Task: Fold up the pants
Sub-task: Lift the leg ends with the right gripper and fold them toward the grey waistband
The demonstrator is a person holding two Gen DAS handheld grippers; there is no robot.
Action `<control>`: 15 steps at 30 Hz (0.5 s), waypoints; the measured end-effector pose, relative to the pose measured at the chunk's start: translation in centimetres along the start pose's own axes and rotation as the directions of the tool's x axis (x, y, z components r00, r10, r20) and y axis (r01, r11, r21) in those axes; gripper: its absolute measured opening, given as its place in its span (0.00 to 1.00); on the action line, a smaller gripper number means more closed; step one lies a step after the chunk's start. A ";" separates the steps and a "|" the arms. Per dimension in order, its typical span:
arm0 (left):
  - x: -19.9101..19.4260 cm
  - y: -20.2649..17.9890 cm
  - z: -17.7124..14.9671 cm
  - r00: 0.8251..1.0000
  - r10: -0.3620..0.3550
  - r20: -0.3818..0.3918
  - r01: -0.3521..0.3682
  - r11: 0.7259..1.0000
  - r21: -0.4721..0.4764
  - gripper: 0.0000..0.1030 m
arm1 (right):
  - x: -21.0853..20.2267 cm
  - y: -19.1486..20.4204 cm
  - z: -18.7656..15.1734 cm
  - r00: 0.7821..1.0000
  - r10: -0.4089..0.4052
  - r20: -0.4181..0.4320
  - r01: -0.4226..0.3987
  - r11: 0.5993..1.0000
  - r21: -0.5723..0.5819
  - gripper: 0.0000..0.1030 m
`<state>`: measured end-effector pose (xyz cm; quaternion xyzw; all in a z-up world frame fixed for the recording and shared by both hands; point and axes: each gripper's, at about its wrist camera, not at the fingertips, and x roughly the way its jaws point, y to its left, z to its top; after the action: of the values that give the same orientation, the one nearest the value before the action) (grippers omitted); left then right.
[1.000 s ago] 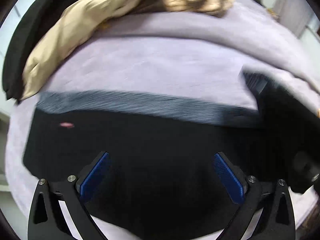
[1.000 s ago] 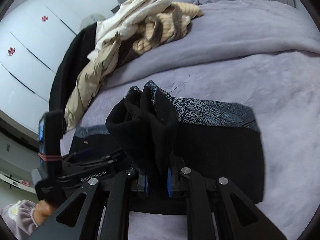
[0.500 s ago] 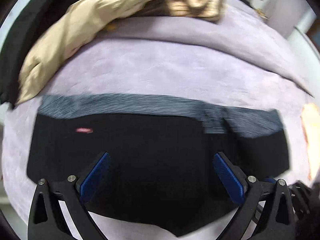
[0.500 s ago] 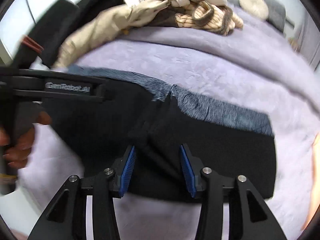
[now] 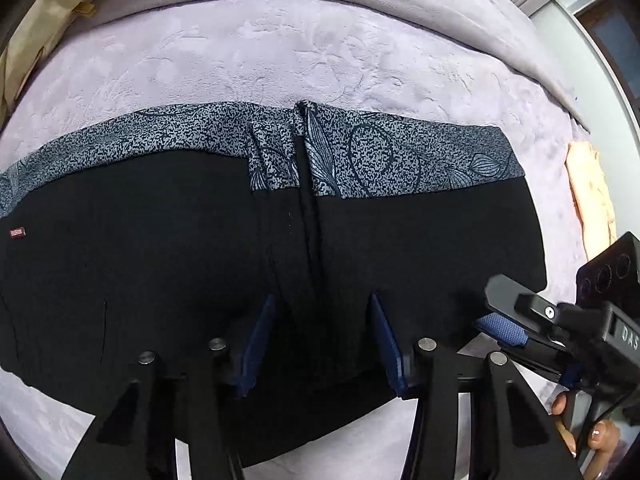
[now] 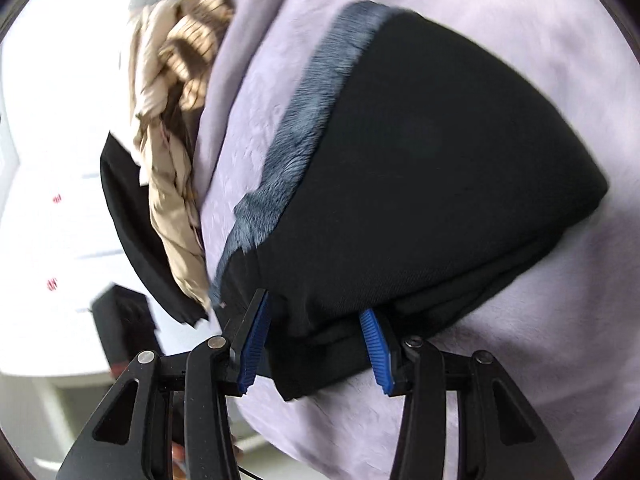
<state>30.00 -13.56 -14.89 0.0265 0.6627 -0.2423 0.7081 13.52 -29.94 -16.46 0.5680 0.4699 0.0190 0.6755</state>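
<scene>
**Bedroom, lilac bed: black pants laid crosswise, two grippers at the near edge**

Surface: a plush lilac bedspread [image 5: 320,48], bare and flat beyond the garment.

Far left, at the bed's edge: a heap of beige and striped clothes [image 6: 176,80] over a dark garment, well apart from the work.

Centre: black pants with a grey speckled waistband [image 5: 160,248], lying flat on the bedspread, long axis running left to right across both grippers' line of sight. The patterned band forms the far edge; the plain black edge is the near one. A raised seam or pleat runs from the band's middle straight toward the left gripper [image 5: 320,340].

Left gripper: jaws apart, blue pads either side of that central ridge, resting on or just over the cloth; nothing pinched that I can see.

Right gripper [image 6: 314,344]: at the pants' right-hand end, jaws apart, straddling the thick stacked near edge; the view is blurred, and the pads do not look pressed in. In the left view it sits low right, a hand [image 5: 588,432] on its grip.

Far right: a peach cloth [image 5: 592,192] on the bedspread, just beyond the pants' right end.

Judgement: the pants look partly folded. The next fold likely carries the right end leftward along the long axis. The right gripper is nearer that end, and there is open bedspread on every side.
</scene>
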 end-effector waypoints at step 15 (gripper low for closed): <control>-0.2 1.4 -3.8 0.998 0.037 0.053 -0.038 0.999 -0.001 0.34 | 2.9 -0.6 -1.3 0.991 -0.102 -0.083 0.096 0.993 -0.072 0.05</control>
<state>27.03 -10.86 -15.53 0.0326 0.6430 -0.2297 0.7299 13.96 -27.58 -18.63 0.5192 0.5253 0.0260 0.6737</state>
